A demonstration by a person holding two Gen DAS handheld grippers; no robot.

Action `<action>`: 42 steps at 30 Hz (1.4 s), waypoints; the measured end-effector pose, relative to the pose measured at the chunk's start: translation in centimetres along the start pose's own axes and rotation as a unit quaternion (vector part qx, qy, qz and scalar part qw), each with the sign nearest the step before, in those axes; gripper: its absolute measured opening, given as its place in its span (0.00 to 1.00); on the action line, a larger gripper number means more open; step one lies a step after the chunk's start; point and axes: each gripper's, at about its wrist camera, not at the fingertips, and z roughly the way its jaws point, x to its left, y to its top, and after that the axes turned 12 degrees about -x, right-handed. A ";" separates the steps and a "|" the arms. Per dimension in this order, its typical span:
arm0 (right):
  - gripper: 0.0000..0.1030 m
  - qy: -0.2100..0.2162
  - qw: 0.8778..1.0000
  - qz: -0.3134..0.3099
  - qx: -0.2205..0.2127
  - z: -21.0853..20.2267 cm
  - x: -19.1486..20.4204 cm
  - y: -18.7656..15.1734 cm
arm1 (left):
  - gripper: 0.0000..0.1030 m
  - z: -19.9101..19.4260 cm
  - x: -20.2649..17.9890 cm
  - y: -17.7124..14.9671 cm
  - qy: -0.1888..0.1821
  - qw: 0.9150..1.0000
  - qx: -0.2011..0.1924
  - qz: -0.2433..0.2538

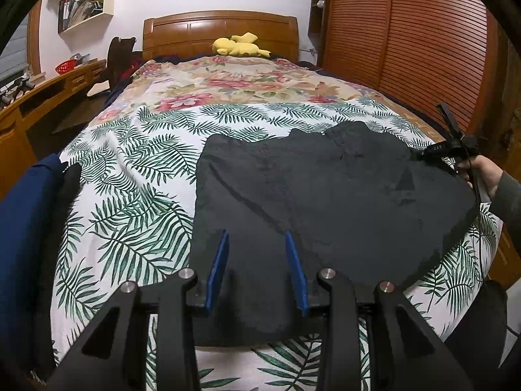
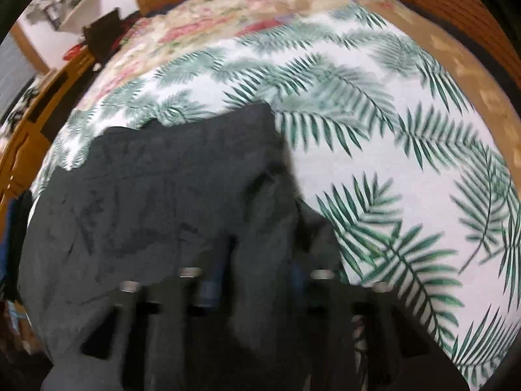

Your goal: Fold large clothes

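Plainly, the dark grey garment (image 1: 325,202) lies spread flat on the palm-leaf sheet (image 1: 136,176) that covers the near half of the bed, and both pairs of tongs are at its edges. The left gripper (image 1: 257,238) hangs over the garment's near edge with its two blue fingers (image 1: 218,267) spread apart; cloth shows beneath and between them, but the pads do not press on it. The right gripper (image 1: 420,155) is at the garment's far right corner, held by a hand (image 1: 482,171) in a grey sleeve. In its own blurred view the right gripper (image 2: 257,254) has a ridge of the dark cloth (image 2: 162,202) bunched up between its fingers, whose tips are hidden by the fabric; the jaws are pressed together, pinching that fold.

Around the garment, a floral bedspread (image 1: 228,81) covers the far half of the bed, up to a wooden headboard (image 1: 221,31). One yellow plush toy (image 1: 239,45) lies at the head. A folded navy cloth (image 1: 22,228) sits at the left edge of the sheet with a black item (image 1: 70,182) just beside it. A wooden desk (image 1: 49,91) with a red basket (image 1: 65,65) stands left, white wall shelves (image 1: 88,0) above it, and a slatted wardrobe (image 1: 407,42) right.

Counted: one garment being worked, two grippers, one hand in view, one plush toy.
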 end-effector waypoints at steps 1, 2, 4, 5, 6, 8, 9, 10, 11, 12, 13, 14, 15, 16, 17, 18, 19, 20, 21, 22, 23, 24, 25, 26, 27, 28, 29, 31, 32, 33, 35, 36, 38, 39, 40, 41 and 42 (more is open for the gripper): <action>0.03 -0.002 1.000 -0.013 -0.025 -0.9 0.4 0.4 | 0.33 0.0 0.0 0.0 -0.001 1.000 0.000 0.000; 0.02 -0.007 0.998 -0.018 -0.056 -2.1 0.8 0.9 | 0.33 0.1 0.0 0.1 -0.002 1.000 0.000 -0.001; 0.01 -0.031 0.995 -0.019 -0.094 -3.5 1.0 1.6 | 0.33 0.1 -0.1 0.1 -0.005 1.000 0.000 -0.002; 0.01 -0.069 0.993 -0.017 -0.099 -3.8 0.9 2.0 | 0.33 0.1 -0.2 0.1 -0.006 1.000 -0.001 -0.001; 0.01 -0.096 0.991 -0.019 -0.096 -3.7 1.0 2.1 | 0.33 0.1 -0.3 0.2 -0.006 1.000 -0.001 0.000; 0.02 -0.107 0.991 -0.021 -0.073 -3.0 0.9 2.2 | 0.33 0.0 -0.3 0.2 -0.008 1.000 -0.002 -0.001; 0.02 -0.106 0.992 -0.024 -0.060 -2.7 0.9 2.1 | 0.33 0.0 -0.3 0.2 -0.009 1.000 -0.003 -0.001; 0.03 -0.106 0.992 -0.027 -0.056 -2.7 1.0 2.0 | 0.33 -0.1 -0.4 0.2 -0.009 1.000 -0.003 0.000; 0.09 -0.110 0.992 -0.034 -0.056 -3.0 1.1 1.8 | 0.33 0.0 -0.5 0.2 -0.009 1.000 -0.003 0.000; 0.12 -0.112 0.991 -0.039 -0.057 -3.2 1.2 1.8 | 0.33 -0.1 -0.5 0.2 -0.010 1.000 -0.004 0.001; 0.19 -0.115 0.990 -0.049 -0.059 -3.6 1.5 1.6 | 0.33 -0.1 -0.5 0.3 -0.011 1.000 -0.005 0.001; 0.26 -0.119 0.989 -0.061 -0.064 -4.2 1.9 1.4 | 0.33 -0.2 -0.5 0.3 -0.011 1.000 -0.006 0.001; 0.30 -0.121 0.987 -0.078 -0.074 -5.0 2.6 1.0 | 0.33 -0.2 -0.5 0.3 -0.011 1.000 -0.006 0.000; 0.36 -0.120 0.986 -0.088 -0.079 -5.4 2.9 0.7 | 0.33 -0.2 -0.5 0.3 -0.011 1.000 -0.006 0.000; 0.42 -0.117 0.984 -0.105 -0.086 -6.4 3.7 0.1 | 0.33 -0.2 -0.5 0.4 -0.011 1.000 -0.007 0.000; 0.44 -0.116 0.982 -0.116 -0.091 -6.7 4.5 -0.2 | 0.33 -0.3 -0.6 0.4 -0.011 1.000 -0.009 0.001; 0.45 -0.108 0.981 -0.124 -0.099 -7.4 5.3 -0.8 | 0.33 -0.3 -0.6 0.4 -0.011 1.000 -0.009 0.001; 0.46 -0.096 0.982 -0.129 -0.104 -8.0 6.1 -1.4 | 0.33 -0.3 -0.6 0.4 -0.011 1.000 -0.010 0.001; 0.46 -0.082 0.982 -0.132 -0.105 -8.4 7.0 -2.0 | 0.34 -0.2 -0.7 0.4 -0.012 1.000 -0.010 0.001; 0.46 -0.068 0.983 -0.134 -0.103 -8.6 7.7 -2.5 | 0.34 -0.3 -0.8 0.5 -0.012 1.000 -0.010 0.002; 0.46 -0.045 0.984 -0.136 -0.103 -9.0 8.8 -3.4 | 0.34 -0.3 -0.9 0.5 -0.012 1.000 -0.011 0.002; 0.46 -0.022 0.984 -0.143 -0.100 -9.2 10.0 -4.3 | 0.34 -0.2 -1.0 0.5 -0.012 1.000 -0.011 0.003; 0.46 -0.005 0.983 -0.154 -0.096 -9.3 11.3 -5.3 | 0.34 -0.2 -1.1 0.5 -0.011 1.000 -0.011 0.004; 0.46 0.008 0.981 -0.167 -0.093 -9.4 12.6 -6.2 | 0.34 -0.2 -1.2 0.5 -0.011 1.000 -0.011 0.005; 0.46 0.020 0.980 -0.177 -0.092 -9.5 13.8 -7.1 | 0.34 -0.1 -1.3 0.5 -0.011 1.000 -0.011 0.006; 0.46 0.031 0.978 -0.184 -0.090 -9.5 14.8 -7.7 | 0.34 0.0 -1.4 0.6 -0.011 1.000 -0.010 0.007; 0.46 0.049 0.976 -0.192 -0.086 -9.4 16.2 -8.7 | 0.34 0.0 -1.5 0.6 -0.010 1.000 -0.010 0.008; 0.46 0.072 0.974 -0.198 -0.080 -9.2 17.7 -9.8 | 0.34 0.2 -1.6 0.6 -0.010 1.000 -0.010 0.009; 0.46 0.083 0.973 -0.203 -0.075 -9.0 18.6 -10.4 | 0.34 0.2 -1.6 0.6 -0.010 1.000 -0.010 0.009; 0.46 0.086 0.972 -0.206 -0.072 -8.8 19.2 -10.9 | 0.34 0.2 -1.7 0.5 -0.010 1.000 -0.009 0.010; 0.46 0.085 0.971 -0.215 -0.064 -8.0 19.9 -11.8 | 0.34 0.2 -1.7 0.6 -0.010 1.000 -0.010 0.010; 0.46 0.080 0.971 -0.219 -0.057 -7.5 19.9 -12.0 | 0.34 0.2 -1.7 0.6 -0.009 1.000 -0.010 0.010; 0.46 0.075 0.974 -0.210 -0.043 -6.0 19.4 -12.7 | 0.34 0.1 -1.7 0.6 -0.011 1.000 -0.012 0.010; 0.46 0.077 0.975 -0.206 -0.040 -5.6 19.1 -13.0 | 0.34 -0.1 -1.6 0.6 -0.013 1.000 -0.014 0.010; 0.46 0.078 0.975 -0.205 -0.042 -5.3 18.9 -13.3 | 0.34 -0.3 -1.5 0.6 -0.017 1.000 -0.015 0.009; 0.46 0.078 0.975 -0.204 -0.046 -5.3 18.7 -13.5 | 0.34 -0.5 -1.6 0.6 -0.017 1.000 -0.016 0.008; 0.46 0.078 0.974 -0.205 -0.051 -5.3 18.8 -13.7 | 0.34 -0.9 -1.6 0.5 -0.015 1.000 -0.018 0.009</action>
